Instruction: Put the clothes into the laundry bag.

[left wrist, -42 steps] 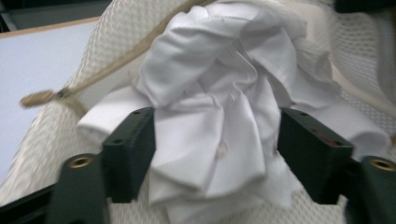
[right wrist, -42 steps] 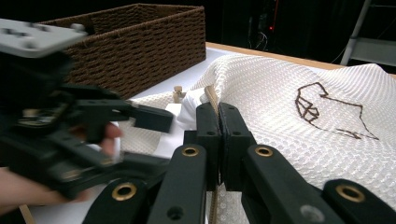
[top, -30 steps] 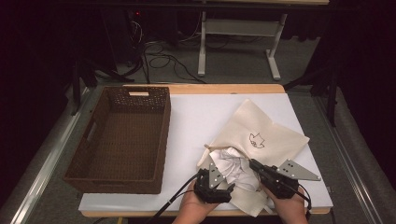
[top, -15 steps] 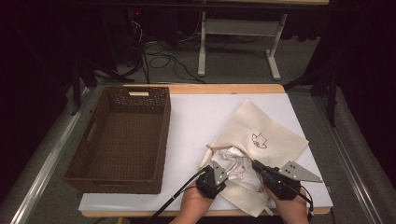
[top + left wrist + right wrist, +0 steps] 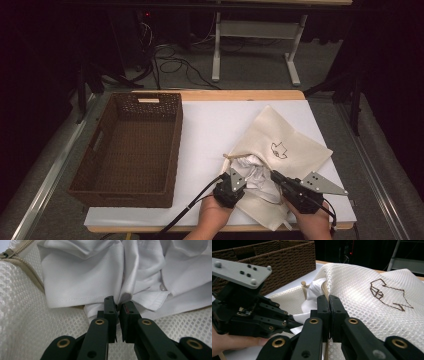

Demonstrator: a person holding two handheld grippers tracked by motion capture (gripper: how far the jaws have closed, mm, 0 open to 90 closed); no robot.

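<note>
A cream mesh bag (image 5: 285,145) with a dark stitched outline lies at the table's right, and a white garment (image 5: 255,172) spills from its near opening. My left gripper (image 5: 243,176) is at the garment's left side. In the left gripper view it (image 5: 119,302) is shut on a fold of the white garment (image 5: 82,277), with the mesh bag (image 5: 27,320) underneath. My right gripper (image 5: 276,176) is just right of the garment. In the right gripper view it (image 5: 328,298) is shut on the bag's zipper edge (image 5: 325,287), with the mesh bag (image 5: 362,282) spread beyond.
A brown wicker basket (image 5: 100,150) stands empty at the table's left and also appears in the right gripper view as the basket (image 5: 274,257) behind my left gripper. White table cover (image 5: 210,125) lies bare between basket and bag. Cables and a stand's legs sit on the floor beyond.
Both hands have drawn back a little toward the table's near edge, and the bag's near part and the garment have shifted with them.
</note>
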